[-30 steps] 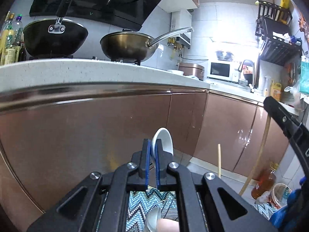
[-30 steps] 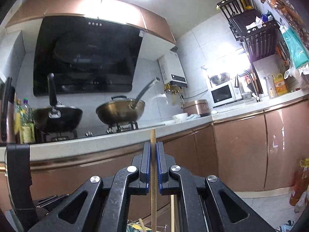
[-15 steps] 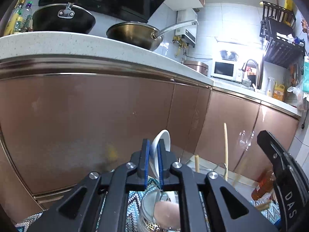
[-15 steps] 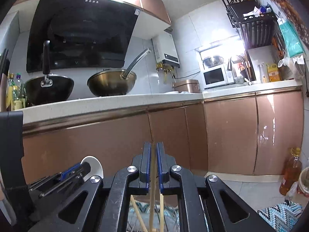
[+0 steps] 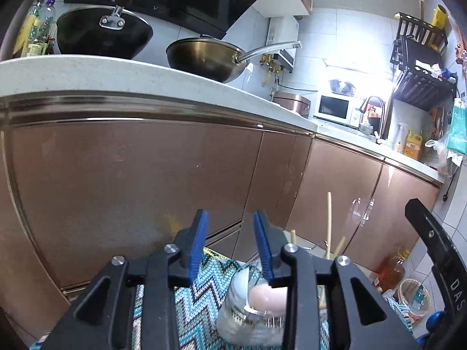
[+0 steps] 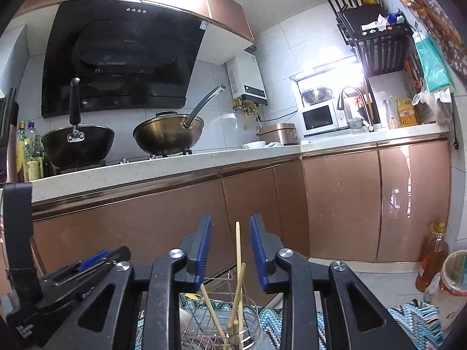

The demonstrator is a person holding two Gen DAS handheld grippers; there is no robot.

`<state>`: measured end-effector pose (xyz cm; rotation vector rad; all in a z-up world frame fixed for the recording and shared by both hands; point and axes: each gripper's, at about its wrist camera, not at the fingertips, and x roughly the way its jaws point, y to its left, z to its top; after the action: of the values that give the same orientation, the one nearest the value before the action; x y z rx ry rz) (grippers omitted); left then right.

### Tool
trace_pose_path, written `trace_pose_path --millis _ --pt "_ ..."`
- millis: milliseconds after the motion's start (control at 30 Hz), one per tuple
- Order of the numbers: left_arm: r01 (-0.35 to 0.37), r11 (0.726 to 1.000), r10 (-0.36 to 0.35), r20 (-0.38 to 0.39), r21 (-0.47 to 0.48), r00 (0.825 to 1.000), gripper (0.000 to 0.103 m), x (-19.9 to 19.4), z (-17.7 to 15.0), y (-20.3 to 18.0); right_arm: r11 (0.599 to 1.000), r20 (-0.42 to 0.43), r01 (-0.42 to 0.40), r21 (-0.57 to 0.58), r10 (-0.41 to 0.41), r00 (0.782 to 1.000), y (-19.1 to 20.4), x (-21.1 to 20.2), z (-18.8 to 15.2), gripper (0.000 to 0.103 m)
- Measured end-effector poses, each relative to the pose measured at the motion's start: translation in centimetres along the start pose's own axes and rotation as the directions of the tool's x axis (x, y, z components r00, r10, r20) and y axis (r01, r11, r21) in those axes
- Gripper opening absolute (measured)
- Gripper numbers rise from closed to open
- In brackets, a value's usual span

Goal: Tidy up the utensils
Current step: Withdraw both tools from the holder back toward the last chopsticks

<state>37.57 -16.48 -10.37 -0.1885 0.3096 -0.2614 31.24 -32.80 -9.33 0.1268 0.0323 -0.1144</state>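
While the right gripper [image 6: 230, 250] fingers have just been opening, a chopstick [image 6: 238, 250] stands between them — untouched, in the glass jar [image 6: 248, 323]. The left gripper [image 5: 230, 248] fingers, likewise just parted, hold nothing — the spoon [image 5: 267, 294] lies below.

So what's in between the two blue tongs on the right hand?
In the right wrist view, a wooden chopstick stands between the right tongs, which have just been opening; neither pad touches it. Its lower end sits in the clear jar.

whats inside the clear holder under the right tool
In the clear holder, wooden chopsticks stand leaning, the tallest rising between the open right tool's pads without touching them. A wire rack shows behind the holder. The holder's bottom is cut off.
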Motion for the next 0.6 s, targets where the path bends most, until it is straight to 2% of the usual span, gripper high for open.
trace_pose_path --millis 100,233,400,600 --pt "-0.001 1.0 0.001 -0.024 0.008 1.0 0.044 -2.1 0.2 0.3 1.0 -0.006 0.011 -0.009 -0.011 1.0 0.2 -1.5 0.4 0.036" --pt "-0.027 0.999 0.029 -0.053 0.043 0.998 0.049 -5.2 0.1 0.3 1.0 -0.037 0.027 -0.015 -0.027 0.999 0.5 -4.2 0.8 0.042" --pt "-0.055 0.995 0.061 -0.067 0.086 0.996 0.058 -9.8 -1.0 0.5 0.999 -0.14 0.034 -0.027 -0.037 0.989 0.9 -7.4 0.4 0.043" --pt "-0.08 0.992 0.087 -0.068 0.097 0.994 0.063 -15.1 -1.7 1.6 0.998 -0.23 0.044 -0.053 -0.055 0.972 1.7 -11.0 -0.7 0.048"
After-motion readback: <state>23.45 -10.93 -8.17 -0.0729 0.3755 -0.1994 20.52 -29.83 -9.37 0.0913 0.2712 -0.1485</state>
